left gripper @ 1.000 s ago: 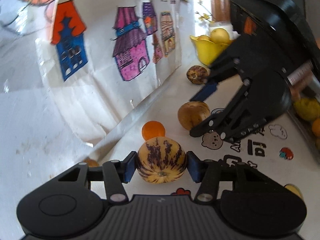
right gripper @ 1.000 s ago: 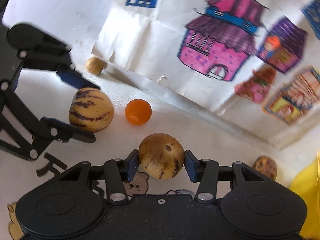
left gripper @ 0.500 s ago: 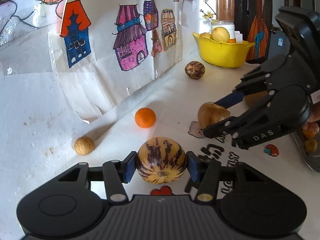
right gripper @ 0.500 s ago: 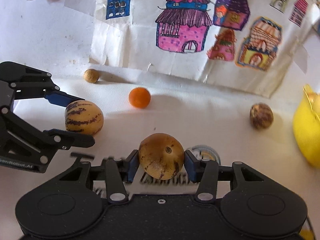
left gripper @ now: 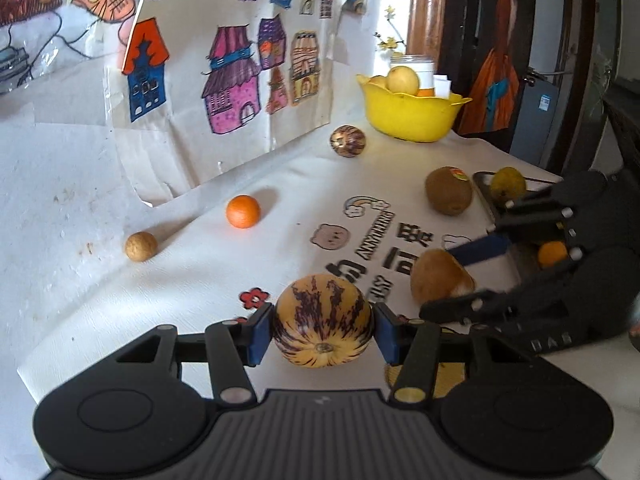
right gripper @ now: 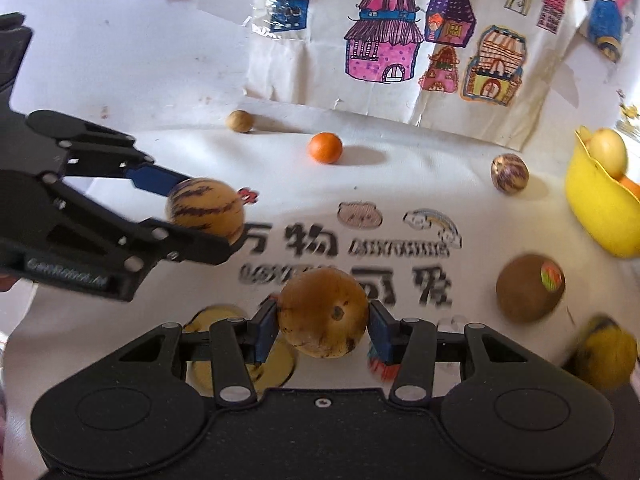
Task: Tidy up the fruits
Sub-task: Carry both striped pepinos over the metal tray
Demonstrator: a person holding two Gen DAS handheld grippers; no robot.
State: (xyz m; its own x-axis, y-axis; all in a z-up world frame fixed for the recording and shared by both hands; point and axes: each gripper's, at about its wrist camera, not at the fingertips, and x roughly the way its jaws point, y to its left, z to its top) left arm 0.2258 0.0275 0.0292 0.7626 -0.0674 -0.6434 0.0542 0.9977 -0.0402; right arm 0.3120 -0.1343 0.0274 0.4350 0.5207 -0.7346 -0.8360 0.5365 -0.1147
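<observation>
My left gripper (left gripper: 322, 334) is shut on a yellow melon with purple stripes (left gripper: 322, 320) and holds it above the white tablecloth; it also shows in the right wrist view (right gripper: 205, 212). My right gripper (right gripper: 323, 328) is shut on a brown-yellow round fruit (right gripper: 323, 313), which shows at the right of the left wrist view (left gripper: 440, 276). Loose on the cloth lie a small orange (left gripper: 243, 211), a tan nut-like ball (left gripper: 140, 246), a small striped melon (left gripper: 347, 141) and a brown kiwi with a sticker (left gripper: 448, 190).
A yellow bowl (left gripper: 412, 114) with fruit stands at the far end by the wall. A dark tray (left gripper: 486, 196) at the right edge holds a yellow-green fruit (left gripper: 507, 183) and an orange one (left gripper: 552, 254). Paper drawings of houses (left gripper: 232, 92) hang along the wall.
Both grippers have lifted and pulled back from the wall with their fruits held. More of the table, the kiwi and the tray have come into view.
</observation>
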